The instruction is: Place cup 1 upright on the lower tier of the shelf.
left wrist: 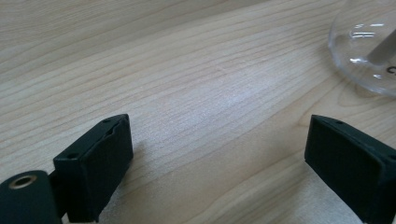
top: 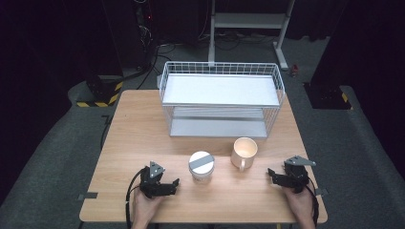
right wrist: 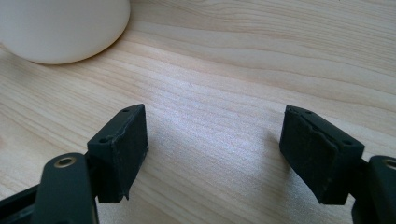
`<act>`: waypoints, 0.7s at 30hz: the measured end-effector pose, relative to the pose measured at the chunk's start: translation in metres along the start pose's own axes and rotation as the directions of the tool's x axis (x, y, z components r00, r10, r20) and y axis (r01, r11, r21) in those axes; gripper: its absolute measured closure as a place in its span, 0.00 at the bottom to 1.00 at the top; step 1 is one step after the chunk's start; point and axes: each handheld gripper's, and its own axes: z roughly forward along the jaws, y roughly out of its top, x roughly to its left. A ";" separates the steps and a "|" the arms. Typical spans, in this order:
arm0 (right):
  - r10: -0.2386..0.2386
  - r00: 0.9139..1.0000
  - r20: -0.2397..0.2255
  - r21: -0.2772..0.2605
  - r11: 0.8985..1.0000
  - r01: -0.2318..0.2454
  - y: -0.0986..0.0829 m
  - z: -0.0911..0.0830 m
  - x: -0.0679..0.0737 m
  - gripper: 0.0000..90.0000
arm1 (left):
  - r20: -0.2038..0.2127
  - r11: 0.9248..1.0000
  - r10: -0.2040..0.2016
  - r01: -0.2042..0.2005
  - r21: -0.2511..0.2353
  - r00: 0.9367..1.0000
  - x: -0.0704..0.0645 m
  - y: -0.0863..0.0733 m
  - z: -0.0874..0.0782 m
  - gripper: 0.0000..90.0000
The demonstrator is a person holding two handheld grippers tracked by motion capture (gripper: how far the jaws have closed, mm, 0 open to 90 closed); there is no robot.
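A white lidded cup with a grey band across its lid (top: 201, 165) stands near the table's front middle; its clear rounded base (left wrist: 369, 51) appears at the top right of the left gripper view. Just to its right stands a cream mug (top: 244, 152), handle toward the front, whose rounded side (right wrist: 63, 28) shows at the top left of the right gripper view. My left gripper (top: 168, 187) rests open on the wood to the left of the lidded cup, nothing between its jaws. My right gripper (top: 274, 175) rests open to the right of the mug, also holding nothing.
A white wire basket shelf with two tiers (top: 222, 98) stands at the back of the wooden table (top: 138, 138). Dark floor, cables and a metal stand's legs (top: 248, 28) lie beyond the table's far edge.
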 end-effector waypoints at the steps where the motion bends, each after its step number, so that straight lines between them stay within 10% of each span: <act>1: 0.000 1.000 0.000 0.000 1.000 0.000 0.000 0.000 0.000 0.26 | 0.001 1.000 0.004 -0.004 0.002 1.000 0.000 0.000 -0.001 0.09; 21: 0.000 1.000 0.000 0.000 1.000 0.000 0.000 0.000 0.000 0.26 | 0.036 0.998 0.057 -0.056 -0.018 0.998 -0.021 -0.001 -0.010 0.07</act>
